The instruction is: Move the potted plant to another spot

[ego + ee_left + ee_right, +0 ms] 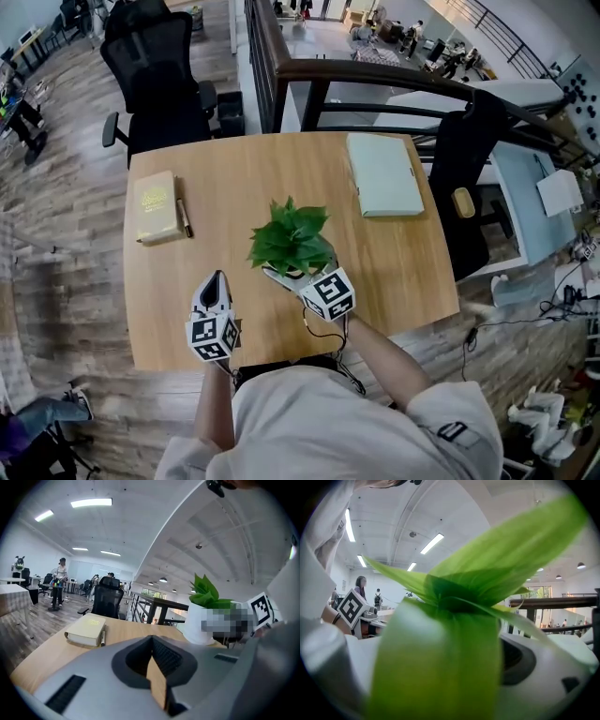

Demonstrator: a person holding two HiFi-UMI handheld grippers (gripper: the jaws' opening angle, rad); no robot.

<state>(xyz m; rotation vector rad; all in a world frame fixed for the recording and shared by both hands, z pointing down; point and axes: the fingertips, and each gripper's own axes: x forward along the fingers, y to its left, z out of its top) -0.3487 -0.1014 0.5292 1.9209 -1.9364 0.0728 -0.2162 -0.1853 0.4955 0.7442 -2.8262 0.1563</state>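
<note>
Two grippers share the wooden bench (394, 262). The right gripper (284, 275) has its fingers set round the potted plant (290, 239), apparently gripping the white pot low under the leaves for a steady lift. The plant stands mid-bench, towards the front edge. The left gripper (217, 281), fingers together and empty, sits at the front edge, out of the way.

nothing readable found tbh, gold print on the book (157, 207) cover too tiny to be made out
</note>
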